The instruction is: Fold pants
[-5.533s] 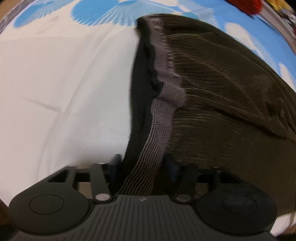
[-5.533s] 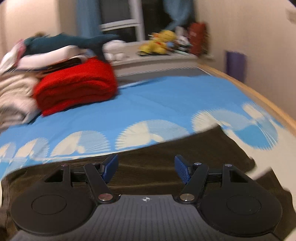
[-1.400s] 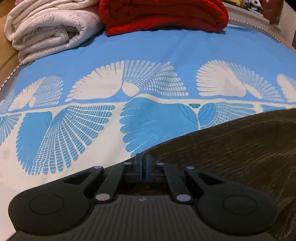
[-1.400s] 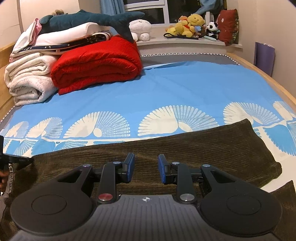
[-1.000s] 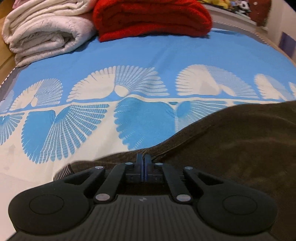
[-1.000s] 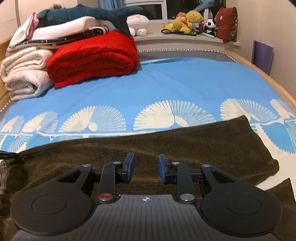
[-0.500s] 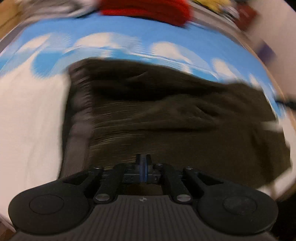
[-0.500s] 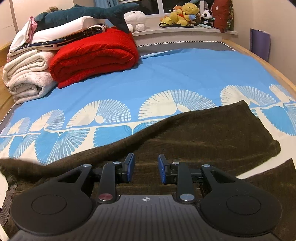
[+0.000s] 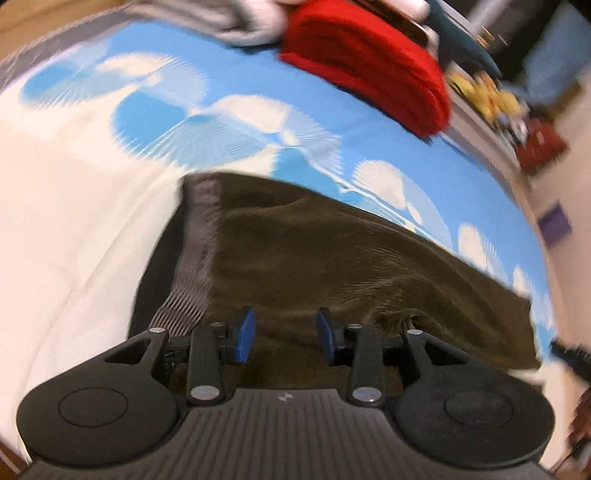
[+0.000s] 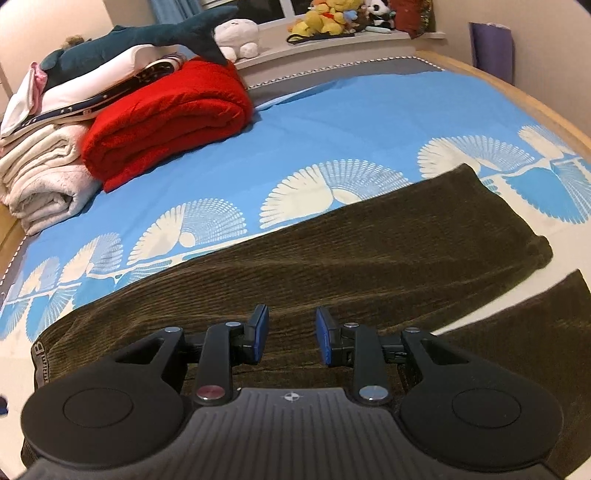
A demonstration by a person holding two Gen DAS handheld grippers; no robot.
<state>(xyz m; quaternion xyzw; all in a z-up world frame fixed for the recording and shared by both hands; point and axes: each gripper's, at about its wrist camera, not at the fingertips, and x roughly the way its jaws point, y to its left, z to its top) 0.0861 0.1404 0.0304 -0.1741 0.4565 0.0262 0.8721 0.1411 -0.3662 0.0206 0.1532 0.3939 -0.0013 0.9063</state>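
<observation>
Blue-and-white fan-print bedsheet carries the dark brown corduroy pants, spread flat across lower frame for folding. Left gripper jaws opening above waistband, nothing between. Right gripper parted, empty, over one leg.

We see a bed filling most of both views, covered by a blue sheet printed with white fan shapes. A pale wooden frame curves along its right edge. At upper left of the right wrist view, a folded red blanket sits beside cream blankets, with a plush shark stacked on top. Along the upper edge runs a window ledge crowded with soft toys, dark glass behind them. A cream wall rises at upper right, a purple object leaning against it. The light is warm and indoor.
</observation>
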